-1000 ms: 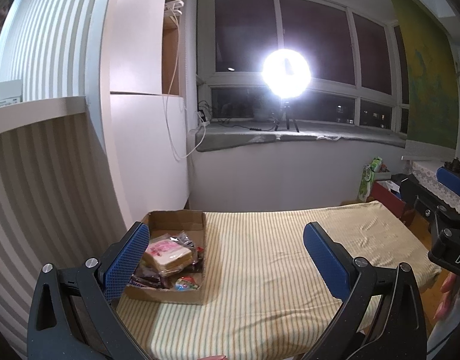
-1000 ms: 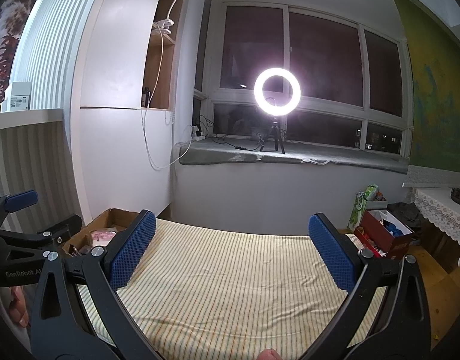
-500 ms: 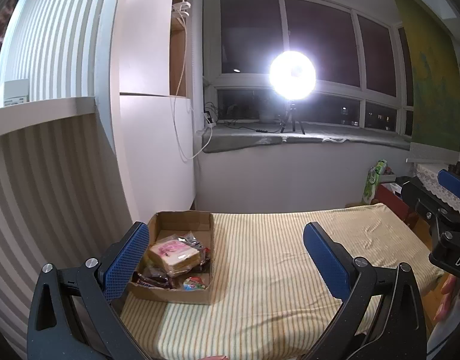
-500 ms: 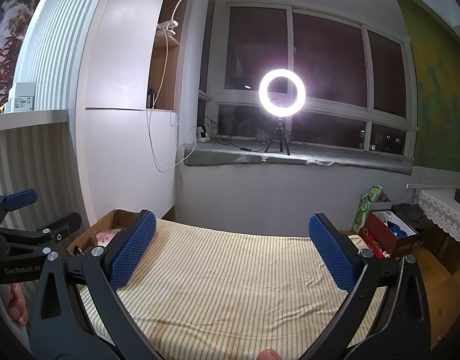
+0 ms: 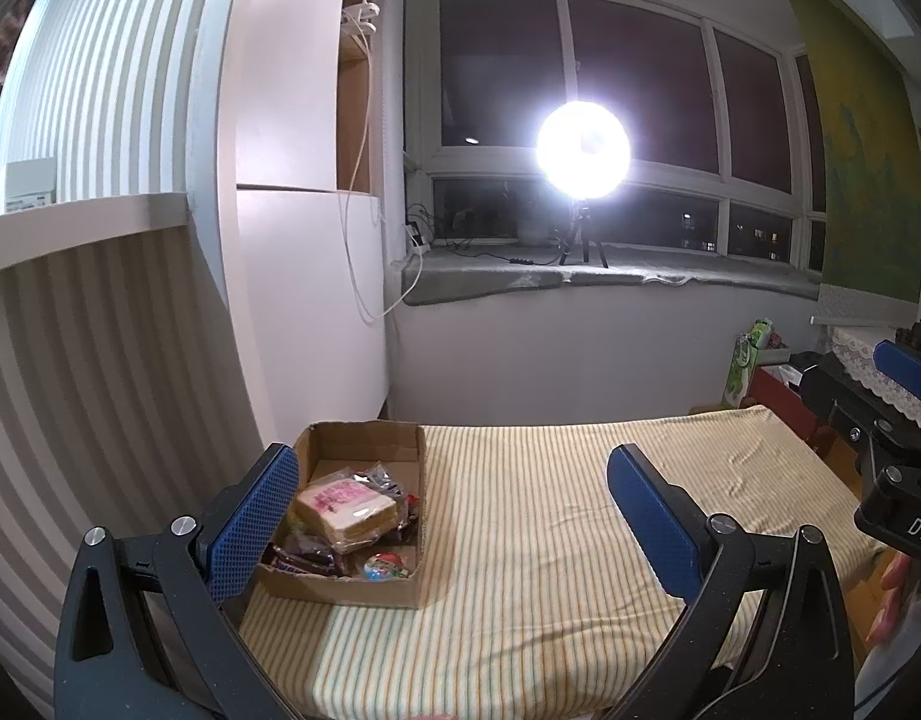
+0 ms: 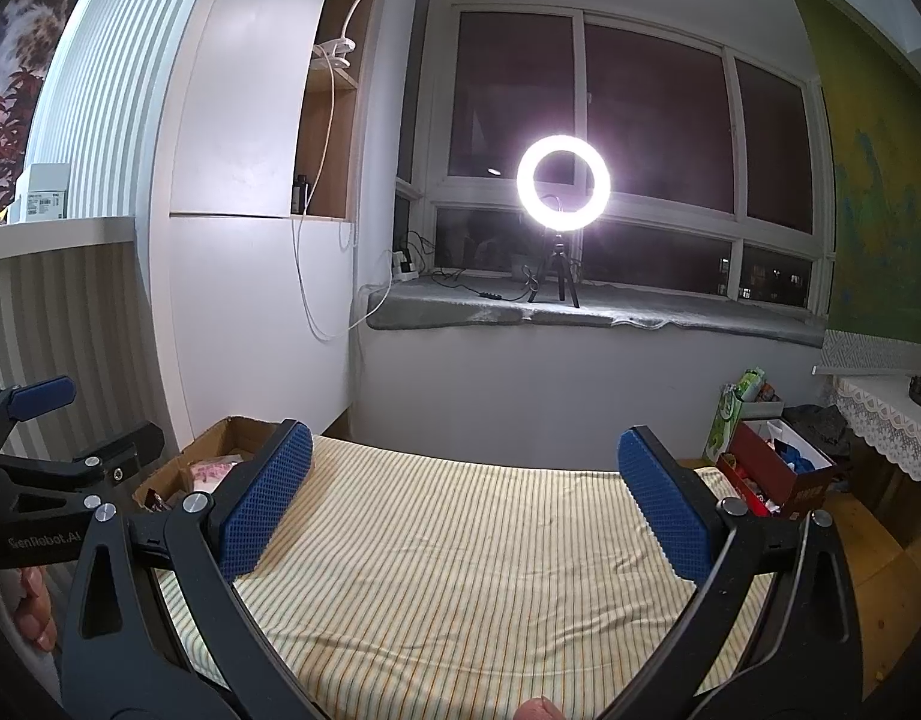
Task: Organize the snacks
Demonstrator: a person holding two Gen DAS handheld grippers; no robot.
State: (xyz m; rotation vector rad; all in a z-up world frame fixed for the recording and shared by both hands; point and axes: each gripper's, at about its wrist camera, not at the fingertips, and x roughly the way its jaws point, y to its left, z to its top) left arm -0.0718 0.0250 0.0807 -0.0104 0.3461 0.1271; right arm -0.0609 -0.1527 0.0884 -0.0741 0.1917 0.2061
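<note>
both tongs are spread wide and grip nothing: the left tongs [image 5: 454, 516] hover over the near left part of the tabletop [image 5: 550, 540], the right tongs [image 6: 466, 504] over its middle, each held above the striped cloth and not touching it. the right tongs also show at the right edge of the left view, the left tongs at the left edge of the right view.

the snacks [image 5: 346, 528] all lie in the open cardboard box [image 5: 340, 591] at the left end of the tabletop, close to the wall. a wrapped sandwich [image 5: 346, 507] with a pink label sits on top; dark bars and a small round colourful packet lie below it toward the near wall. they look piled, not ranked. no snack shows on the cloth outside the box.

which step is in hand cannot be settled. snacks gathered in a box with the cloth bare fits an end state, everything put away, and equally a box waiting to be unpacked or sorted.

if work goes on, it has to happen at the box: the left tongs are the nearer, almost above its near left corner, and would need to come down inside the walls. the sandwich is soft and its wrapper slippery, so a light, broad pinch seems wise.
</note>
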